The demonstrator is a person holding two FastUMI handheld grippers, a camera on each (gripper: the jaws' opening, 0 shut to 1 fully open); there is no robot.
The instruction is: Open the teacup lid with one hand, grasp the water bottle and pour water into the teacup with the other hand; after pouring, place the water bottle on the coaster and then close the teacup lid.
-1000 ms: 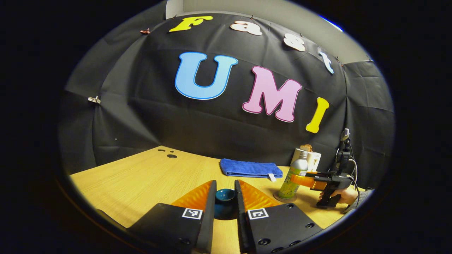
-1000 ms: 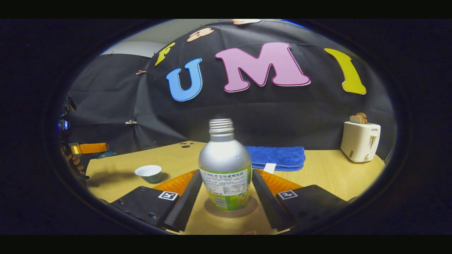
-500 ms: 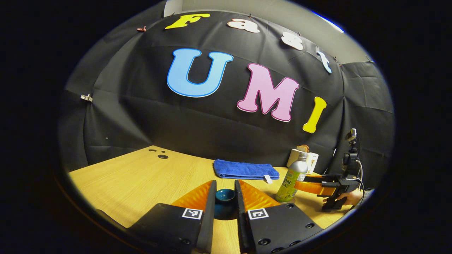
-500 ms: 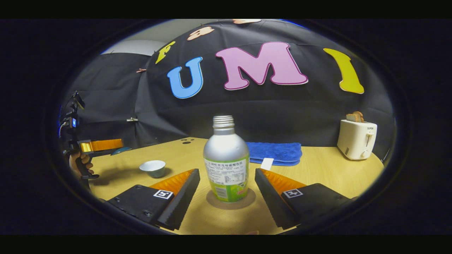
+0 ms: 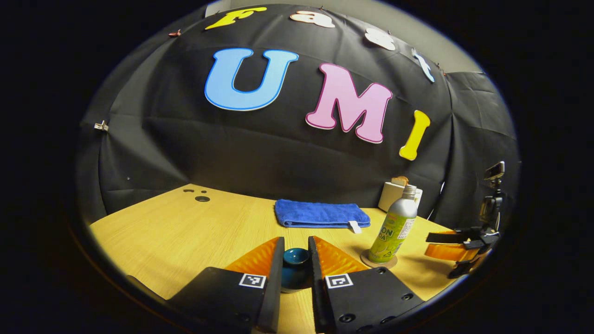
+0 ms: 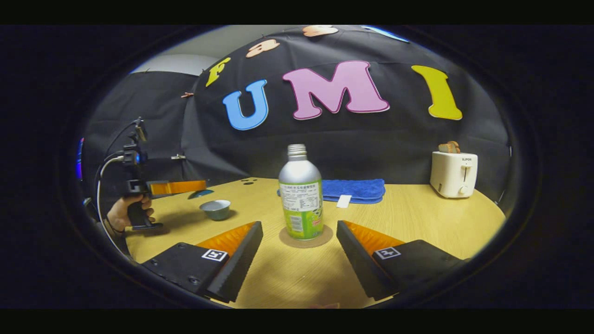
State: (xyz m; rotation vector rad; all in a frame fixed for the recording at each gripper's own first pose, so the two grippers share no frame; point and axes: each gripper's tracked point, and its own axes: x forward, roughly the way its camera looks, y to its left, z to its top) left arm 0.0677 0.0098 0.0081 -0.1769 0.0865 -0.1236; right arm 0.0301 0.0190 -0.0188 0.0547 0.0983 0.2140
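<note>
Here, in the left gripper view, my left gripper (image 5: 295,258) was clenched on the teal teacup lid (image 5: 296,256), both fingers pressing its knob, the lid held above the wooden table (image 5: 185,232). In the right gripper view, my right gripper (image 6: 299,253) stood released, its fingers spread wide with bare tabletop between them, apart from the water bottle (image 6: 300,197). The bottle stood upright on the round coaster (image 6: 306,238), capless, just ahead of those spread fingers. The teacup (image 6: 216,208) sat uncovered on the table, well to the left of the bottle in that view, near the hand (image 6: 127,212) gripping the left gripper's handle. A folded blue towel (image 6: 355,190) lay behind the bottle near the back wall. A white toaster (image 6: 454,173) with bread in its slot stood at the far right of the table.
</note>
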